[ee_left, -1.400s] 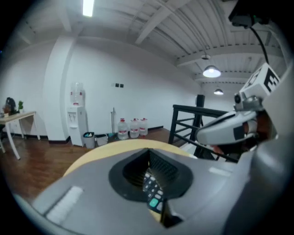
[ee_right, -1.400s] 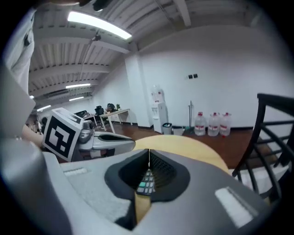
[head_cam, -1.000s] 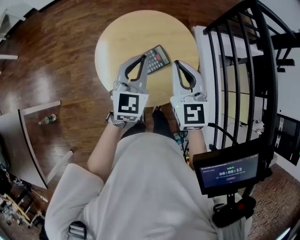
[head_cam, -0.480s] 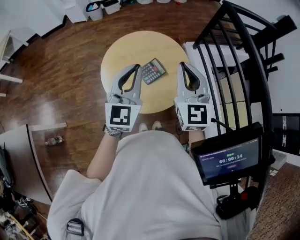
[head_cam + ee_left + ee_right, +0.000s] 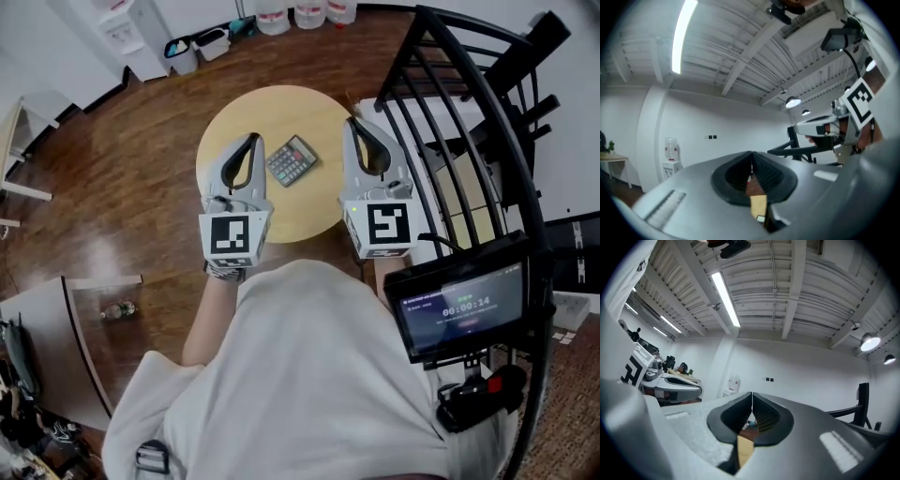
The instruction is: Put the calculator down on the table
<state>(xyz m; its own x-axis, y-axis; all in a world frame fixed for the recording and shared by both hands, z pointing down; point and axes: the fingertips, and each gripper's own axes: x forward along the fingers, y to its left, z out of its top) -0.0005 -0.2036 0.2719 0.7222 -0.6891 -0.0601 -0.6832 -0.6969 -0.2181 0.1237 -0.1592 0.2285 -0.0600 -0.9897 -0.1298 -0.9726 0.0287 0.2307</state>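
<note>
Both tools are clenched empty: the left gripper (image 5: 252, 138) and the right gripper (image 5: 352, 123) each have their jaws pressed together with nothing between them, as each gripper's own view shows, looking out level across the room. From the head view they hang above the near half of the round wooden table (image 5: 281, 111), one to either side of the calculator (image 5: 292, 160). That calculator lies flat on the tabletop, keys up and turned at a slant, apart from both grippers, so the putting-down looks already done. Judged by its look, it is a light, stiff, flat plastic slab, not fragile in any ordinary sense, though the display end and the keys are best kept off the pads. Its smooth case on smooth wood would probably skate if nudged from one side only. If it had to be taken up again, the better hold would be across its narrow width, pads on the two long edges near the middle, with the jaws brought low to the tabletop since it stands so thin.
</note>
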